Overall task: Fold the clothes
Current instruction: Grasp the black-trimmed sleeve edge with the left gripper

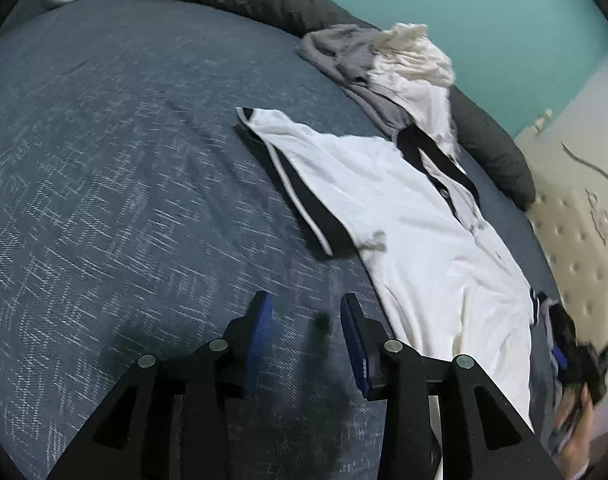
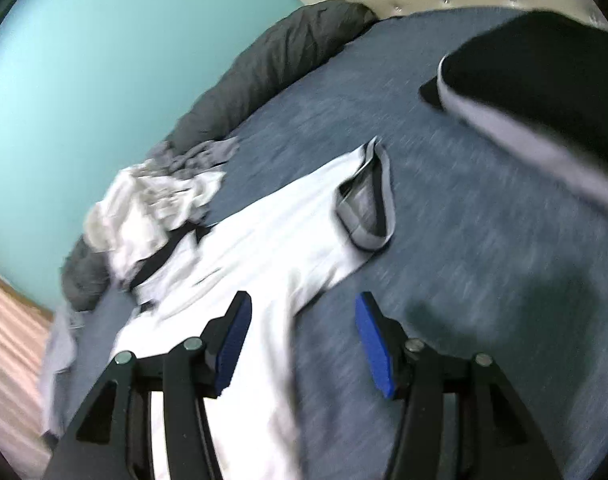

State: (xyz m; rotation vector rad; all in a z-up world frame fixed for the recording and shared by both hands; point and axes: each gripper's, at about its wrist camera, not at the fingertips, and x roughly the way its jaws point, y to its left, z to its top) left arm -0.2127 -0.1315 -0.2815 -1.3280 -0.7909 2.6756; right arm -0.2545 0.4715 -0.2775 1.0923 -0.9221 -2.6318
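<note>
Blue bedspread [image 1: 104, 160] under outspread white shirt [image 1: 404, 220], collar toward clothes pile [image 1: 388, 64].

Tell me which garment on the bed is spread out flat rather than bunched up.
The white shirt with black trim, lying flat on the blue bedspread. The grey and cream clothes beyond its collar sit in a crumpled heap.

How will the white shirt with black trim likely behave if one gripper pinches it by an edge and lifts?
The white shirt lies flat and creased on the bedspread, so it is probably floppy and would drape and sag from a single pinch. It looks thin, hence likely light. Its black-trimmed sleeve would probably trail behind.
</note>
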